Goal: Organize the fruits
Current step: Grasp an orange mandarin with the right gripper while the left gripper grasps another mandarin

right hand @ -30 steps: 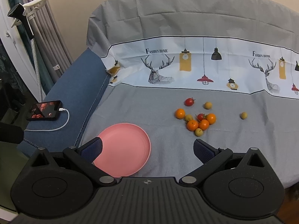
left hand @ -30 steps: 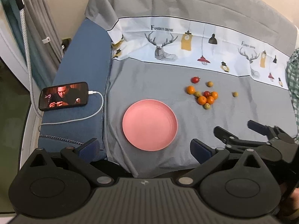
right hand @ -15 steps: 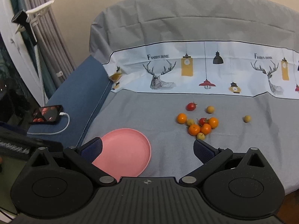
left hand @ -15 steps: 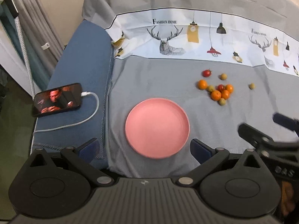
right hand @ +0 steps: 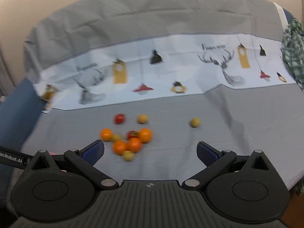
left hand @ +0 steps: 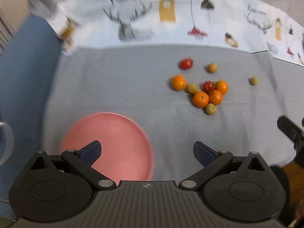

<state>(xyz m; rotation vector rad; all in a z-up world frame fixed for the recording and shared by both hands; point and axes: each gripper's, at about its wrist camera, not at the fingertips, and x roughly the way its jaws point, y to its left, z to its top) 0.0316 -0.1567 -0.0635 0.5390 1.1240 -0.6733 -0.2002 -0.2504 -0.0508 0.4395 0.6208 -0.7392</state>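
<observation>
Both grippers [left hand: 146,152] [right hand: 150,152] agape, empty; fruits [left hand: 201,93] seemingly beyond plate [left hand: 121,133]

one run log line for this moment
left claw: open, empty | right claw: open, empty | fruits: on cloth | pink plate: empty

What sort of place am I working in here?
Probably a home living room or bedroom: a sofa or bed draped in a grey deer-print sheet, loose fruits on it, and a pink plate.
</observation>
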